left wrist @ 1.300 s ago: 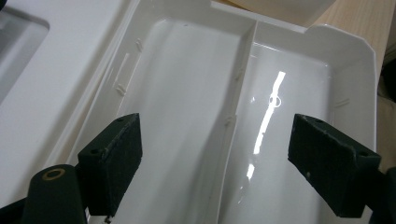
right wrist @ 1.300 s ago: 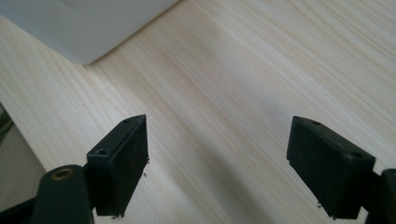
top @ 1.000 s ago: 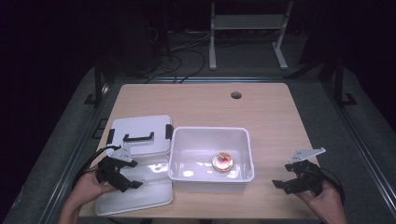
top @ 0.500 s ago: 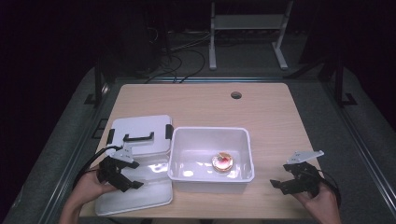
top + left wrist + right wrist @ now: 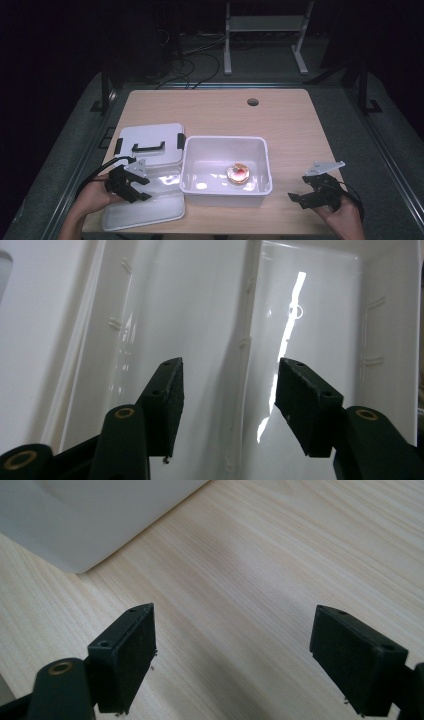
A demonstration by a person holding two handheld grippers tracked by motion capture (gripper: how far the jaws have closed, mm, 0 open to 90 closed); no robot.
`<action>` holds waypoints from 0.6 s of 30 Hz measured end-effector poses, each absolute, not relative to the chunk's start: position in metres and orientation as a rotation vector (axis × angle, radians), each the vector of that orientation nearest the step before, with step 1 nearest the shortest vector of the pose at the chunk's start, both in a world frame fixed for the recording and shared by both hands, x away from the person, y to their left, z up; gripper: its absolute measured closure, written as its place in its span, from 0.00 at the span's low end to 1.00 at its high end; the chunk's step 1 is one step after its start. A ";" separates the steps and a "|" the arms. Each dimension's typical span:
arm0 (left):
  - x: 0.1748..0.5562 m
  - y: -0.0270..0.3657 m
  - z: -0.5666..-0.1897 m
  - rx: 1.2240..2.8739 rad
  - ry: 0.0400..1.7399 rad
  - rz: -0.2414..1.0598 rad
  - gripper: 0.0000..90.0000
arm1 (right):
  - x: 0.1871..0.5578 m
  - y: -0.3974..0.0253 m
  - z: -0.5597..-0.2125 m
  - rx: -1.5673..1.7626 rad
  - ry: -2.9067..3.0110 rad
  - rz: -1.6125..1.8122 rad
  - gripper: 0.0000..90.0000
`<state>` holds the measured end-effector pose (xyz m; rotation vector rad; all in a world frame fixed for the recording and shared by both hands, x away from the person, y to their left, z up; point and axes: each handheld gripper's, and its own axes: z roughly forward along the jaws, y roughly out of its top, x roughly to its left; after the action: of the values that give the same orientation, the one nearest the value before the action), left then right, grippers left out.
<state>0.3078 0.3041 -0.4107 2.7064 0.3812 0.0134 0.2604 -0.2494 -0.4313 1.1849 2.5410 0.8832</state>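
Observation:
A white plastic bin point(image 5: 200, 155) stands at the front middle of the wooden table, with a small round pastry topped in red point(image 5: 238, 173) inside it. Two white lids lie left of it: a rear lid with a black handle point(image 5: 148, 146) and a front lid point(image 5: 150, 210). My left gripper point(image 5: 141, 189) hovers open over the front lid, whose glossy white surface point(image 5: 210, 340) lies under the jaws. My right gripper point(image 5: 296, 198) is open just above bare wood near the front right edge, a little right of the bin's corner point(image 5: 75, 525).
A round cable hole point(image 5: 253, 102) sits at the table's far side. Dark floor, cables and a white metal stand point(image 5: 265, 30) lie beyond the table. Bare wood point(image 5: 210, 110) stretches across the far half.
The right gripper has drifted slightly toward the front edge of the table. The left gripper holds its place over the front lid.

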 end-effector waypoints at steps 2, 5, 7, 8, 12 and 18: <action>0.309 0.303 -0.409 2.738 0.356 0.000 0.58 | 0.259 -0.249 -0.431 1.177 2.545 0.884 0.20; 0.309 0.302 -0.411 2.787 0.333 -0.013 0.63 | 0.258 -0.250 -0.430 1.174 2.541 0.889 0.20; 0.309 0.301 -0.414 2.811 0.323 -0.016 0.68 | 0.258 -0.250 -0.430 1.170 2.540 0.888 0.20; 0.310 0.302 -0.414 2.814 0.323 -0.023 0.71 | 0.258 -0.250 -0.430 1.171 2.540 0.888 0.20; 0.311 0.301 -0.418 2.824 0.324 -0.049 0.76 | 0.258 -0.250 -0.430 1.172 2.539 0.888 0.20; 0.313 0.298 -0.422 2.853 0.311 -0.073 0.87 | 0.258 -0.249 -0.430 1.170 2.542 0.883 0.20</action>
<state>0.3128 0.2980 -0.4218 2.8532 0.3109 -0.0727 0.2578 -0.2494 -0.4301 1.1698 2.5416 0.8828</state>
